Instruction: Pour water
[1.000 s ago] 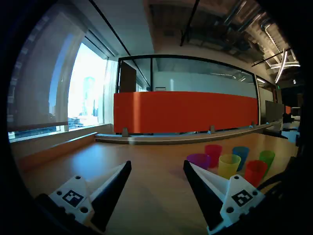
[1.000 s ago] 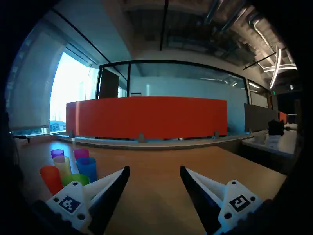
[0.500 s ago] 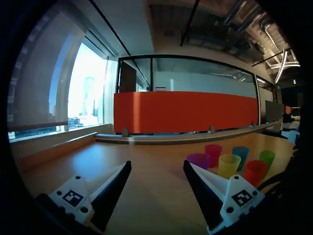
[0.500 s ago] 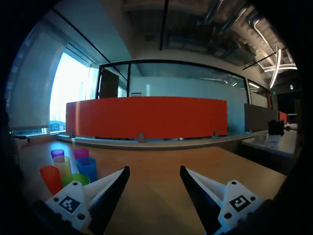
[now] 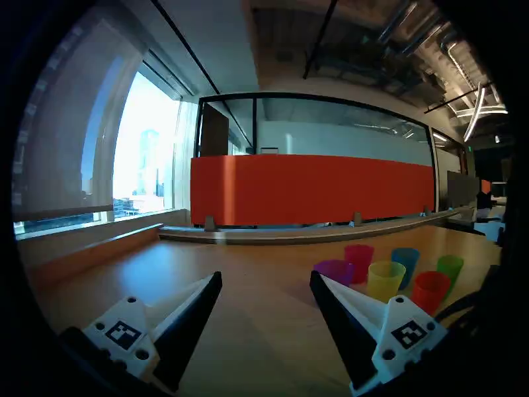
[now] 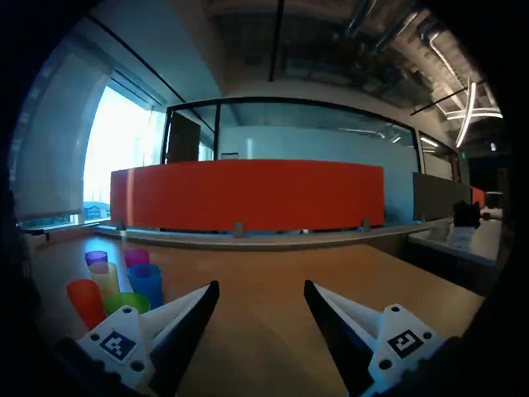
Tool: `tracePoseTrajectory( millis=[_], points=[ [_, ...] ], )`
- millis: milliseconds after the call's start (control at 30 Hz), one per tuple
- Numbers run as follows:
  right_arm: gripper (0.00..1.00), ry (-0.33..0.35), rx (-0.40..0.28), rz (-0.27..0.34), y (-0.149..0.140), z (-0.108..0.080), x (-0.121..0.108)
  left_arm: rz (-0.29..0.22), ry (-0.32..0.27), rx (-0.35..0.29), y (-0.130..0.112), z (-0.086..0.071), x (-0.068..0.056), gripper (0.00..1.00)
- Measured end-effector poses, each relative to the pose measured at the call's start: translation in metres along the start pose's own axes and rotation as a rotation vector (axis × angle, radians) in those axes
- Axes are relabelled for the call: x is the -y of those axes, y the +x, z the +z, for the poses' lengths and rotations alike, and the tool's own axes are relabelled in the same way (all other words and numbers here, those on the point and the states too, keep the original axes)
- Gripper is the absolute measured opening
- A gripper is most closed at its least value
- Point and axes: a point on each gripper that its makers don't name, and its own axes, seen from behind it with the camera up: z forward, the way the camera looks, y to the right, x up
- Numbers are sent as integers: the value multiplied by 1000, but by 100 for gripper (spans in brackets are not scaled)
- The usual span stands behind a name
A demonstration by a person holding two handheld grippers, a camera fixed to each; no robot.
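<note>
Several coloured plastic cups stand in a cluster on the wooden table. In the left gripper view they sit at the right: purple cup [image 5: 334,270], magenta cup [image 5: 359,258], yellow cup [image 5: 386,278], blue cup [image 5: 405,261], red cup [image 5: 430,291] and green cup [image 5: 450,268]. My left gripper [image 5: 264,291] is open and holds nothing; its right finger overlaps the purple cup. In the right gripper view the same cluster sits at the left: red cup [image 6: 86,301], yellow cup [image 6: 106,278], blue cup [image 6: 145,283], green cup [image 6: 125,302]. My right gripper [image 6: 261,294] is open and holds nothing.
The wooden table [image 5: 264,264] stretches ahead to an orange divider panel [image 5: 311,188] at its far edge. A bright window [image 5: 142,165] lies to the left. Other desks with dark objects [image 6: 466,218] stand at the far right.
Both views have tilted up very slightly, so the cups and the divider sit a little lower or higher by a few pixels. Both grippers stay open.
</note>
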Motion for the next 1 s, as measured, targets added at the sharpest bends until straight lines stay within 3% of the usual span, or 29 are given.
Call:
tracePoseTrajectory(
  millis=[300,600,1000],
  points=[
    [100,1,-18,-24,44,-1,-3,-69,-35,-41,45,7,2,99],
    [100,7,-4,17,90,6,-6,-34,-72,-20,89,23,0,99],
    [100,34,-4,31,150,17,-6,-22,-157,-4,139,49,-21,99]
  ],
)
